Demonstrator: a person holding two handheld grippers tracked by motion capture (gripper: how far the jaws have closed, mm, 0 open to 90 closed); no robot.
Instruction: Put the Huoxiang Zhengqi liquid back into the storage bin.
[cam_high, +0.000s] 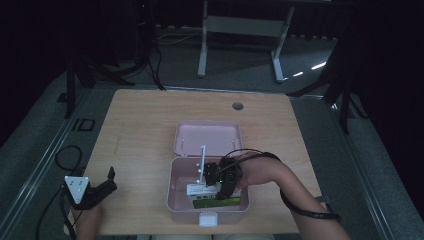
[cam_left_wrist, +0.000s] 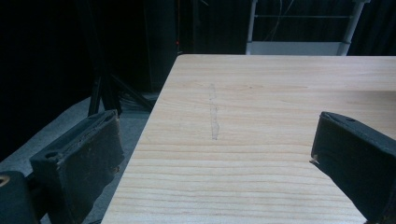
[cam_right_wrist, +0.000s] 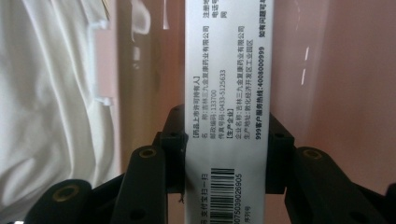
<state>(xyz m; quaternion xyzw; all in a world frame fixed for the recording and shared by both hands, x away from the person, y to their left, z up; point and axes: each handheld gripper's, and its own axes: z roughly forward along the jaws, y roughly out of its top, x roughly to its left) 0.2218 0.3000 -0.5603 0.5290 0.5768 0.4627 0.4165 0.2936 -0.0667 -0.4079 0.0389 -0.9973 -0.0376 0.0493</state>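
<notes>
High view: the right hand-held gripper is down inside the open pale pink plastic box with a hinged lid, which sits at the near middle of the light wooden tabletop; its jaws are among the contents, at a white printed cardboard carton lying beside a green packet. The step in hand looks like placing or picking that carton in the box; which of the two I cannot tell. The left hand-held gripper rests well apart at the near left corner, idle. Left gripper view: the left hand-held gripper has its jaws spread wide over bare wood grain with a faint pencil-like mark, holding nothing. Right gripper view: the jaws of the right hand-held gripper are closed on the narrow side of the white carton, barcode end nearest, pink wall behind and white wrapping to one side. Next move, by my reckoning, needs a straight path clear of the box walls and the neighbouring packet. Room: dim, grey floor, a white table frame and dark stands beyond.
</notes>
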